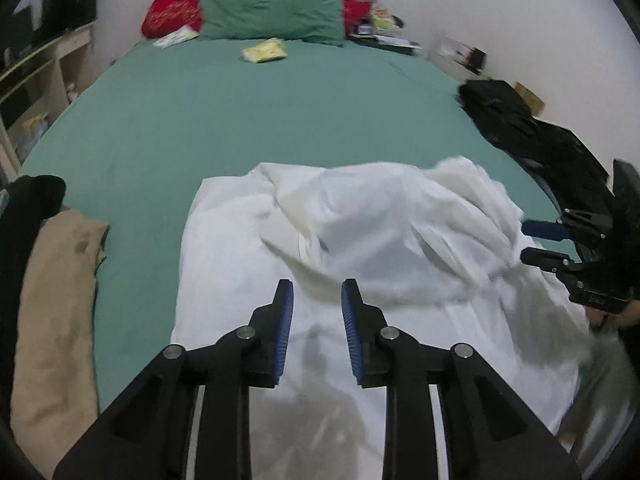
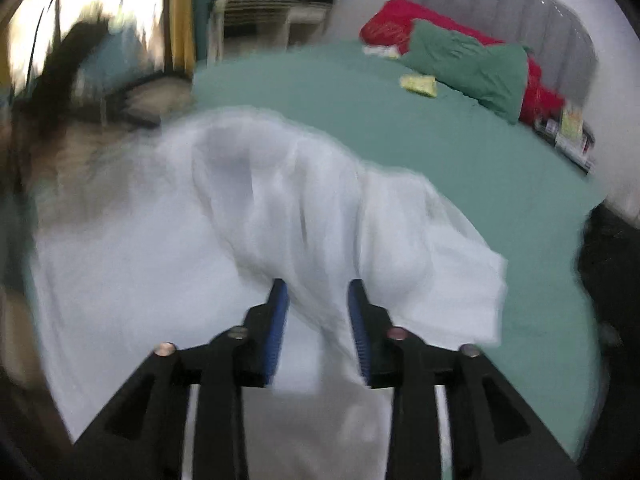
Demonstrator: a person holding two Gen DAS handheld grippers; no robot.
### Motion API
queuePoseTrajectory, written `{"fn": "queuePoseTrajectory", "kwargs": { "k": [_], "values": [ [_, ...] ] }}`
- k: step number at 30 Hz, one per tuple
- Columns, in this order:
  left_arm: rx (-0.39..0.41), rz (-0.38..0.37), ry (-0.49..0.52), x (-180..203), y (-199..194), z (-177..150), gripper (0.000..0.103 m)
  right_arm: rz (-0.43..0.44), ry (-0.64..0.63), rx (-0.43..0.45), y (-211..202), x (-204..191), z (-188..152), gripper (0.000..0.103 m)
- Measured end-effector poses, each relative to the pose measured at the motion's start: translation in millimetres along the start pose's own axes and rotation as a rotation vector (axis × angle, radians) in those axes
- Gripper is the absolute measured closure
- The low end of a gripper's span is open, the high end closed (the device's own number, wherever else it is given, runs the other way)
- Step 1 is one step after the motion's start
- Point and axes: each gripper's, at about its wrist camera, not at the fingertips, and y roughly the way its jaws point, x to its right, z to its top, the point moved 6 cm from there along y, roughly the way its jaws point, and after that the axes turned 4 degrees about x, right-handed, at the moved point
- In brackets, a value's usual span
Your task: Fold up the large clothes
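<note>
A large white garment point(image 1: 360, 264) lies partly folded and bunched on the near part of the green bed point(image 1: 240, 120). My left gripper point(image 1: 317, 292) is open and empty, just above the garment's flat near part. My right gripper point(image 1: 524, 242) shows at the right edge of the left wrist view, jaws apart beside the garment's bunched right side. In the blurred right wrist view the right gripper point(image 2: 318, 292) is open with a white fold point(image 2: 312, 216) of the garment lying between the fingers.
A tan garment point(image 1: 56, 320) and a black one point(image 1: 28, 208) lie at the bed's left edge. A black bag point(image 1: 520, 128) sits at the right edge. A green pillow point(image 1: 272, 10), red pillow point(image 1: 176, 0) and yellow packet point(image 1: 265, 50) lie at the head.
</note>
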Motion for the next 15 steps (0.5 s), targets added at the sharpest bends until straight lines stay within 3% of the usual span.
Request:
{"fn": "queuePoseTrajectory", "kwargs": {
  "k": [3, 5, 7, 9, 11, 13, 15],
  "values": [
    [-0.023, 0.004, -0.046, 4, 24, 5, 0.076, -0.03, 0.026, 0.024, 39, -9, 23, 0.055],
    [-0.042, 0.006, -0.058, 6, 39, 2, 0.076, -0.057, 0.013, 0.006, 66, -15, 27, 0.055],
    [-0.085, 0.032, -0.043, 7, 53, -6, 0.076, 0.005, 0.045, -0.053, 87, -21, 20, 0.056],
    [-0.12, 0.024, -0.032, 8, 56, -13, 0.076, 0.098, 0.004, -0.152, 94, -41, -1, 0.088],
    [-0.111, -0.008, -0.031, 10, 45, -17, 0.076, 0.122, -0.082, -0.165, 82, -58, -16, 0.088],
    [-0.099, 0.005, -0.042, 10, 31, -19, 0.076, 0.202, -0.069, -0.212, 69, -71, -34, 0.088],
    [-0.094, 0.007, -0.074, 8, 20, -21, 0.076, 0.212, -0.097, -0.231, 55, -82, -48, 0.088]
  ]
}}
